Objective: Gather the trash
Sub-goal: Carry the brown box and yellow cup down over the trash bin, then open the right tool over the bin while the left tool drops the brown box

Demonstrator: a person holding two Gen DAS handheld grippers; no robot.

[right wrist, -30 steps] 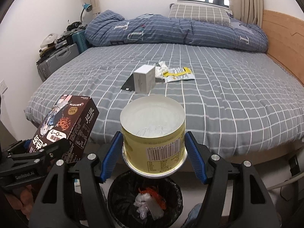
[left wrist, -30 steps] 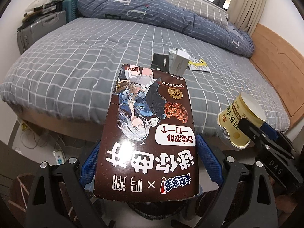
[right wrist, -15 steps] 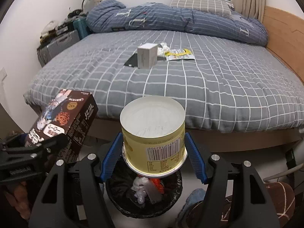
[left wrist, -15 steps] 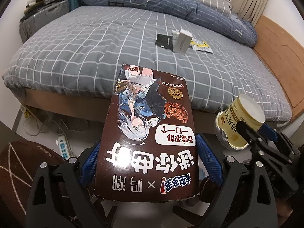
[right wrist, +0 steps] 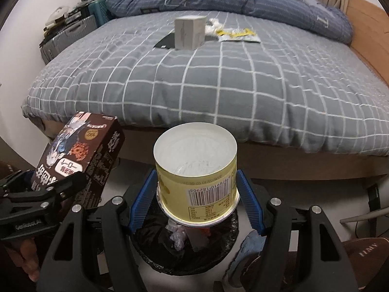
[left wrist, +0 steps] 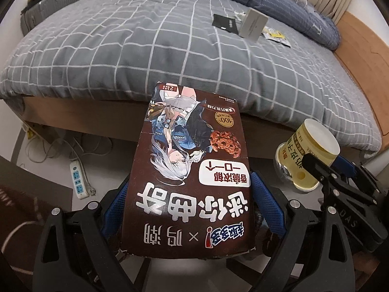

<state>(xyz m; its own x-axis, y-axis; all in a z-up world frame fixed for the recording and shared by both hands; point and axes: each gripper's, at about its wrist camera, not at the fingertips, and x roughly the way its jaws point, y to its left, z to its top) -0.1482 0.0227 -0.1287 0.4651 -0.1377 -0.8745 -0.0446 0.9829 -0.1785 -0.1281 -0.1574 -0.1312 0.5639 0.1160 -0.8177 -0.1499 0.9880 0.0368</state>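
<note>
A brown cookie box (left wrist: 192,168) is being clamped between the blue pads of the left gripper (left wrist: 190,202), its printed face turned up toward the camera and its far end reaching out past the edge of the bed (left wrist: 170,39). A yellow can (right wrist: 197,172) is being gripped at its sides by the right gripper (right wrist: 196,199), with the barcode label facing the lens and the pale open top pointing toward the bed. The can is being held directly over a trash bin lined with a black bag (right wrist: 150,248), in which crumpled scraps are lying. In the right wrist view the box is being held just beside the bin, at the left. On the grey checked bedspread, well apart from both grippers, a small white box (right wrist: 190,32) is standing upright, with a flat black card (right wrist: 165,41) lying just beside it and a yellow-and-white wrapper (right wrist: 239,35) lying near it. A white power strip (left wrist: 78,182) is lying on the floor below the bed frame.
</note>
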